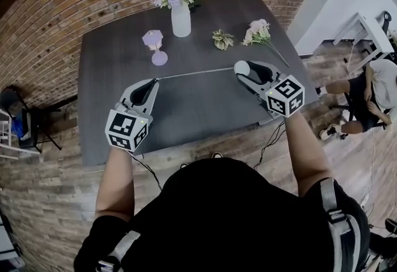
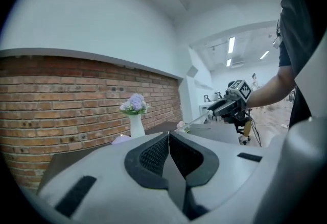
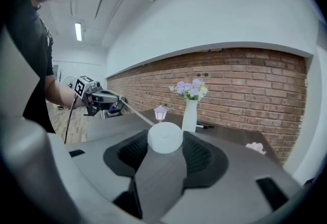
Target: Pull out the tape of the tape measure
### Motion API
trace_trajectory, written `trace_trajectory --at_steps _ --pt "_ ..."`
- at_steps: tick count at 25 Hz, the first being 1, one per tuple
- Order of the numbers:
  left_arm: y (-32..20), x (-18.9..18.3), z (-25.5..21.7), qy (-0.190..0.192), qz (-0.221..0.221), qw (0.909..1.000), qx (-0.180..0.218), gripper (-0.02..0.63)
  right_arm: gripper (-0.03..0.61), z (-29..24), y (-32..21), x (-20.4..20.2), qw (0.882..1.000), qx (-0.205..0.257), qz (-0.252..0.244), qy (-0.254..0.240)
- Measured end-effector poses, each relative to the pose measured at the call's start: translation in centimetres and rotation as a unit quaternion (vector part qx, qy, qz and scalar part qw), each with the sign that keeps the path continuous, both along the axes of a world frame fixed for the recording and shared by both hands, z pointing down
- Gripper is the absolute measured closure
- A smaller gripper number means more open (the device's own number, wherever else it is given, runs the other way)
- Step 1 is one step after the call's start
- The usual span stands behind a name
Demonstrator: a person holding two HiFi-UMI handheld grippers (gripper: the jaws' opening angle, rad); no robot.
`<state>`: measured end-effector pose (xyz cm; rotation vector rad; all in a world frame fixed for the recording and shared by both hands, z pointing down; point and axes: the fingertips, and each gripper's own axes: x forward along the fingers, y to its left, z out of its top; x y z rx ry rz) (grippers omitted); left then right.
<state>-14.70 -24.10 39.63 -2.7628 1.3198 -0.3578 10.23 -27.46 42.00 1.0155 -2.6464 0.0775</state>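
Note:
The white round tape measure (image 1: pixel 242 68) sits between the pads of my right gripper (image 1: pixel 243 70), which is shut on it above the dark table (image 1: pixel 186 109). Its thin tape (image 1: pixel 195 72) runs out to the left in a taut line. My left gripper (image 1: pixel 154 82) is shut on the tape's end. In the right gripper view the white case (image 3: pixel 165 138) fills the gap between the jaws of the right gripper (image 3: pixel 165 140), and the tape (image 3: pixel 135 112) runs off toward the left gripper (image 3: pixel 118 106). In the left gripper view the jaws of the left gripper (image 2: pixel 168 139) are pressed together.
At the back of the table stand a white vase of purple flowers (image 1: pixel 180 17), a small lantern (image 1: pixel 153 39), a lilac disc (image 1: pixel 159 57), a small plant (image 1: pixel 222 39) and a pink flower sprig (image 1: pixel 259 32). A brick wall lies behind. A person sits at the right (image 1: pixel 366 94).

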Motion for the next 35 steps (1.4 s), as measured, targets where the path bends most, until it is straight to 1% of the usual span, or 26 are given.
trace_trajectory --at_steps 4,7,9,14,20,26,29,32,35 --pt "-0.9 -3.3 -0.5 0.012 -0.055 0.9984 0.005 0.603 0.368 -0.9 -1.3 2.0 0.999 0.010 0.035 -0.012" --pt "-1.1 -4.9 -0.3 0.016 -0.080 0.9967 0.004 0.603 0.368 -1.2 -1.6 2.5 0.999 0.014 0.044 -0.015" --pt "-1.2 -5.4 -0.2 0.026 -0.089 0.9957 0.000 0.603 0.368 -1.3 -1.7 2.5 0.999 0.013 0.046 -0.018" --pt "-1.3 -4.8 0.4 0.025 -0.083 0.9962 -0.008 0.603 0.368 -0.7 -1.4 1.8 0.999 0.007 0.038 -0.018" --pt "-1.4 -4.4 0.9 0.038 -0.084 0.9956 -0.016 0.603 0.368 0.0 -1.1 1.6 0.999 -0.005 0.041 -0.022" --pt "-1.3 -4.4 1.7 0.036 -0.085 0.9953 -0.027 0.602 0.368 0.6 -0.9 1.7 0.999 -0.014 0.046 -0.022" --pt "-1.3 -4.3 2.7 0.028 -0.091 0.9949 -0.034 0.603 0.368 1.6 -0.8 1.8 0.998 -0.023 0.049 -0.020" --pt "-1.3 -4.3 4.1 0.021 -0.096 0.9940 -0.048 0.603 0.368 3.5 -0.9 1.8 0.997 -0.040 0.058 -0.014" --pt "-1.2 -4.4 6.8 0.007 -0.102 0.9918 -0.076 0.603 0.368 6.3 -0.7 1.7 0.995 -0.066 0.076 -0.008"
